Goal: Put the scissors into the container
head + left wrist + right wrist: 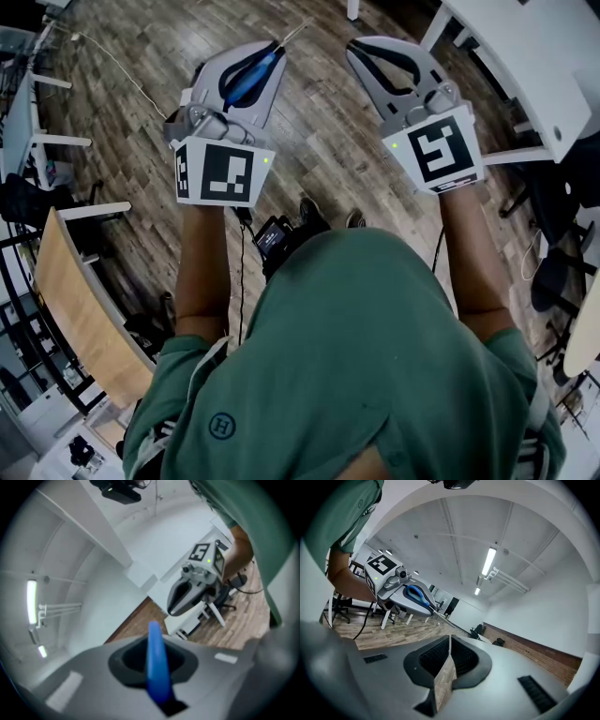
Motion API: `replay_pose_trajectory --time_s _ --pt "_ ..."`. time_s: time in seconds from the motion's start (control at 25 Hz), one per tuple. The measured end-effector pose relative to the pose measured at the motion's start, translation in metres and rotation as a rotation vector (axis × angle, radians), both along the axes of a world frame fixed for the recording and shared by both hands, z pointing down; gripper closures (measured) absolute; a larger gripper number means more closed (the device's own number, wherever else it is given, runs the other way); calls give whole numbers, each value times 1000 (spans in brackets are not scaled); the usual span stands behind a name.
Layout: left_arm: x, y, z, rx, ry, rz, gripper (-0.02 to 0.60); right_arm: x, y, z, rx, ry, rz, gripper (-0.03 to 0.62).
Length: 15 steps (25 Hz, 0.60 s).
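The scissors (251, 77), blue-handled with a thin metal tip poking out past the jaws, are clamped in my left gripper (269, 49). In the left gripper view the blue handle (155, 667) stands between the grey jaws. My right gripper (361, 45) is shut with nothing in it; its jaws meet at the tips (450, 639). Both grippers are held up side by side above a wooden floor. The right gripper view shows the left gripper (433, 612) with the scissors (416, 594) at its left. No container is in any view.
A white desk (525, 56) stands at the upper right and a wood-topped desk (75, 300) at the left. Office chairs (562, 272) sit at the right edge. The person's green shirt (375, 356) fills the lower part of the head view.
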<state>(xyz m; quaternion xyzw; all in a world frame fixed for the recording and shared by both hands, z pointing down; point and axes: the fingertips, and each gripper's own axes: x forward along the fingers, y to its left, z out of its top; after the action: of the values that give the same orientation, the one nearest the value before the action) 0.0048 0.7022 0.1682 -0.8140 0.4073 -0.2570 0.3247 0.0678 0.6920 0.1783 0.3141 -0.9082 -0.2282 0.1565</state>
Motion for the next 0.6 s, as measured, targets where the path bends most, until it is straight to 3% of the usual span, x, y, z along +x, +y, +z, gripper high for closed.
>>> replay_pose_trajectory --time_s 0.6 --pt "-11 -8 2 -2 8 13 548 -10 -8 0 2 2 19 586"
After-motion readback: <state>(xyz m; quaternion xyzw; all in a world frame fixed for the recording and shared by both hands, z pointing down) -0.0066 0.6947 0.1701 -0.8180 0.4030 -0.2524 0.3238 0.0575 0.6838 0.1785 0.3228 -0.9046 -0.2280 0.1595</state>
